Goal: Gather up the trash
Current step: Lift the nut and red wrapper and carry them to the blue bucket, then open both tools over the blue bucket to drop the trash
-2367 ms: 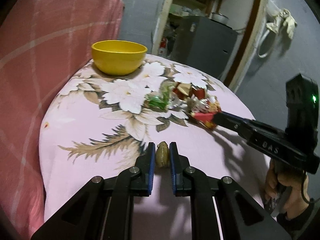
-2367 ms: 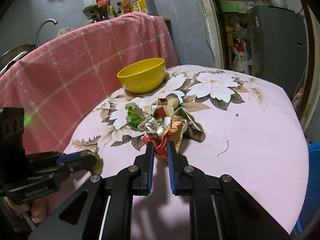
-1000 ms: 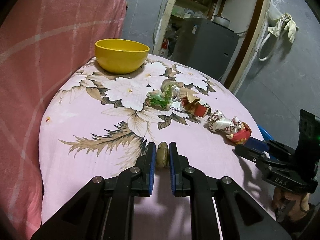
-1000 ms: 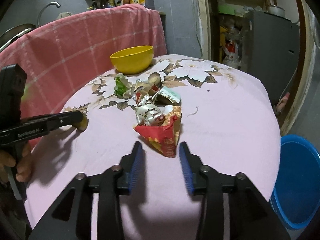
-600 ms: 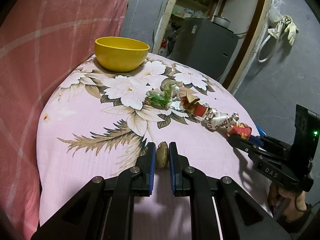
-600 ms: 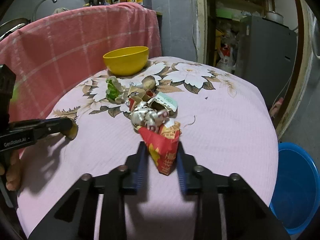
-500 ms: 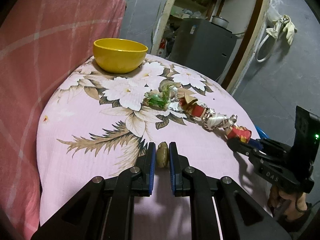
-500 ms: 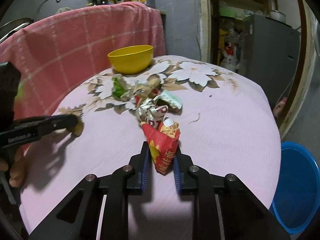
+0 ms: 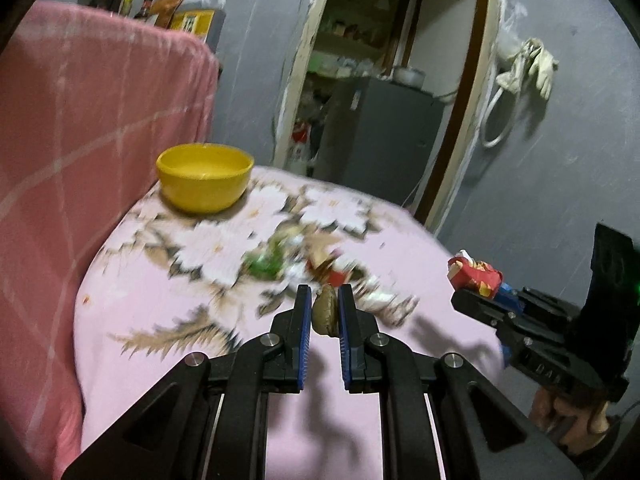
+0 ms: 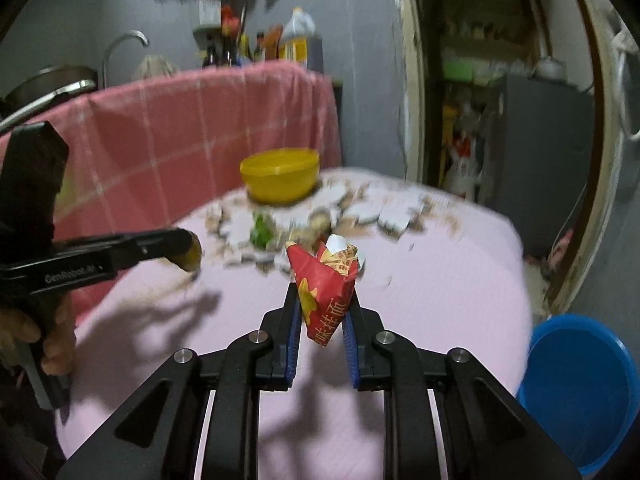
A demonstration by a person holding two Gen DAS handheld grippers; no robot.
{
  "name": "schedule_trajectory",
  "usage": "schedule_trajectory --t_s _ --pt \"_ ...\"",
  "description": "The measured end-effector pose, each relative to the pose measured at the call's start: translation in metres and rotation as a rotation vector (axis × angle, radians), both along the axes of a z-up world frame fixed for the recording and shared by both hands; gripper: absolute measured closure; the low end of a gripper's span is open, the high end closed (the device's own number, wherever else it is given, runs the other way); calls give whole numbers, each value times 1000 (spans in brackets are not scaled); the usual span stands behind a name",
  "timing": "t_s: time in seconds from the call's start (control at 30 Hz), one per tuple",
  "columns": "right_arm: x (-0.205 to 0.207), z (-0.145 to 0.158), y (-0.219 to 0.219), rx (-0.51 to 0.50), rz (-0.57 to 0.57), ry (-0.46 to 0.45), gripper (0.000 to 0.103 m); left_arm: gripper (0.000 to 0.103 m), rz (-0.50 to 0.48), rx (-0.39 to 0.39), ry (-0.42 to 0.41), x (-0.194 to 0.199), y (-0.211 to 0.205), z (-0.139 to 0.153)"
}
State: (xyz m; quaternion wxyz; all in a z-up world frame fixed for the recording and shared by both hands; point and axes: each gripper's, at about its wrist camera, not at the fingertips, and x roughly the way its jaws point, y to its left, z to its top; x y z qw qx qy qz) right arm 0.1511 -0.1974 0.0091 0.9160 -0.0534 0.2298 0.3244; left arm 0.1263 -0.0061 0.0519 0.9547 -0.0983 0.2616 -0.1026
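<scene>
red wrapper [image 10: 325,292] pinched between right fingers [image 10: 295,334]

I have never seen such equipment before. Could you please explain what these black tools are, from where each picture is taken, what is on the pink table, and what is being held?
There is no robot here. A person holds a black two-finger gripper in each hand, and each gripper carries a camera that looks forward along its own fingers.

In the left wrist picture, the left gripper is shut on a small brownish piece of trash. The right gripper shows at the right side.

In the right wrist picture, the right gripper is shut on a red snack wrapper. The left gripper shows at the left.

On the table with the pink flowered cloth stand a yellow bowl and a blurred pile of more wrappers. A blue bin stands on the floor beside the table, probably for the trash.
</scene>
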Motion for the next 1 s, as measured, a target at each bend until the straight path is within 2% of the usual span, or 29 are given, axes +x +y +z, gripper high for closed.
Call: schedule_trajectory --t_s 0.2,0.33,0.43,0.53,0.63,0.73,1.0 --pt "-9 23 -22 92 -90 -137 86 93 -63 -27 -130 7 -30 29" --pt "-10 37 -52 161 -212 -215 86 93 -121 -41 -199 18 -62 48" --pt "-6 45 -81 169 -345 -258 86 93 -173 -42 -223 33 -91 57" --pt "0 47 -111 174 -481 -275 85 93 -231 -51 -213 52 -120 61" --pt "9 42 -140 192 -596 -236 85 93 -280 -55 -173 72 -149 60" --pt "18 35 -165 211 -679 -159 85 93 -332 -58 -107 93 -176 52" --pt "46 4 -197 186 -785 71 84 93 -421 -14 92 144 -245 12"
